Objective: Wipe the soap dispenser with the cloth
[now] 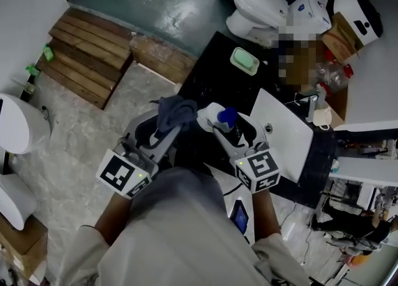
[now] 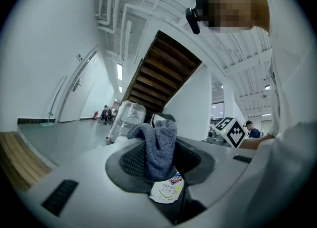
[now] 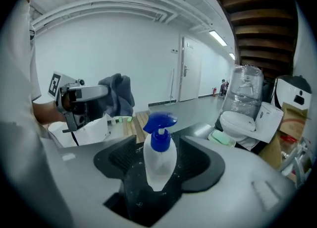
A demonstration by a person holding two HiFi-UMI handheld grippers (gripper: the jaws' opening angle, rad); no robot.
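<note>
Soap dispenser (image 3: 157,158) first: it stands upright between the jaws of my right gripper (image 1: 234,133). Its base is on the black counter (image 1: 205,79), just left of the white basin (image 1: 283,132) and near my body. The right gripper view shows a clear gap between each pad and the bottle's sides. That gripper is therefore released, bracketing the bottle without squeezing it. I judge the counter alone is carrying the bottle's weight. The spread jaws also leave most of the plastic bare for wiping.

My left gripper (image 1: 171,127) is clenched on the cloth (image 2: 157,147), a grey-blue bunch that sticks up past the pads. It sits just left of the dispenser at about pump height. Held that way, a loose wad leads the gripper, so soft fabric should meet the bottle before hard plastic does. A white printed piece (image 2: 167,191) shows under the cloth between the left jaws, and I cannot tell what it is.

The dispenser's long axis runs straight up from the counter, with the clear body below and the blue pump head on top. Its spout reaches out to the left, toward the cloth. A sideways swipe there could tip the unheld bottle, so I would steady it before pressing.
</note>
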